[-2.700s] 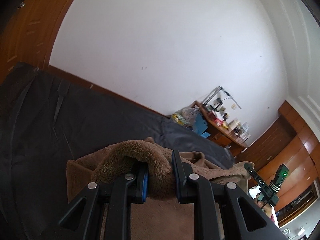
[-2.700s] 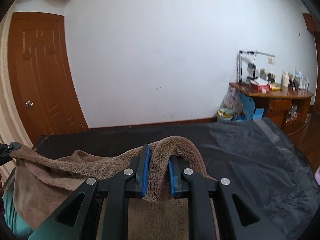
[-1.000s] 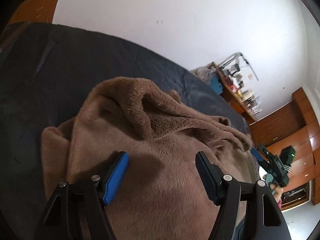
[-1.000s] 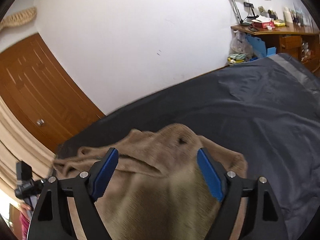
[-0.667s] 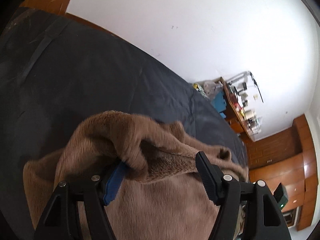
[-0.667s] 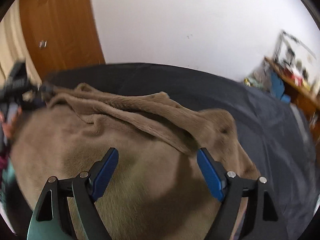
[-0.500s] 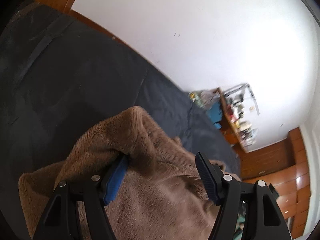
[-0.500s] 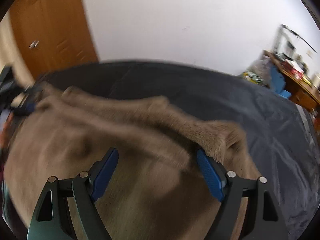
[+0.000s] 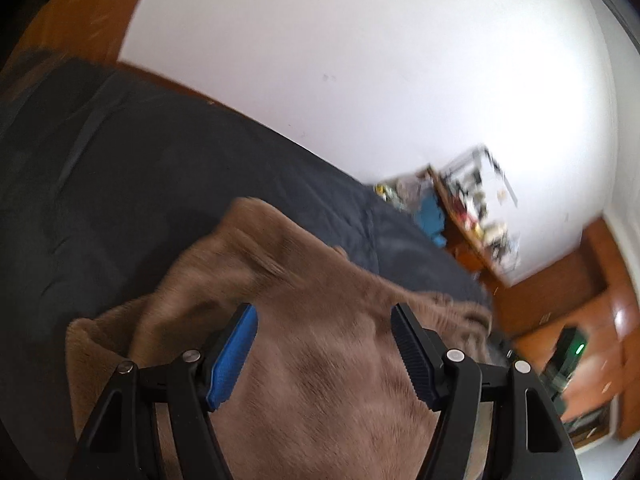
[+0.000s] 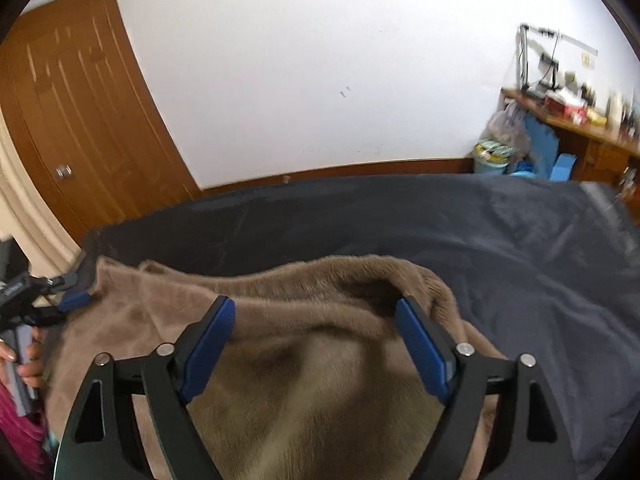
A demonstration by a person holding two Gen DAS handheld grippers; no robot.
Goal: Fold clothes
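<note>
Left gripper [image 10: 76, 292] only in right view

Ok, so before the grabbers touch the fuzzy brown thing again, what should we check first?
1. Left gripper open: ok, jaws spread wide.
2. Right gripper open: ok, jaws wide.
3. Nothing pinched: ok, the brown fleece garment lies loose under both.
4. Garment fully on the dark bedsheet: cannot tell, its near side is hidden by the grippers.
5. Folded edge tidy: not ok, the far edge is humped and rumpled.
6. Clear view: not ok, the left wrist picture is blurred.
</note>
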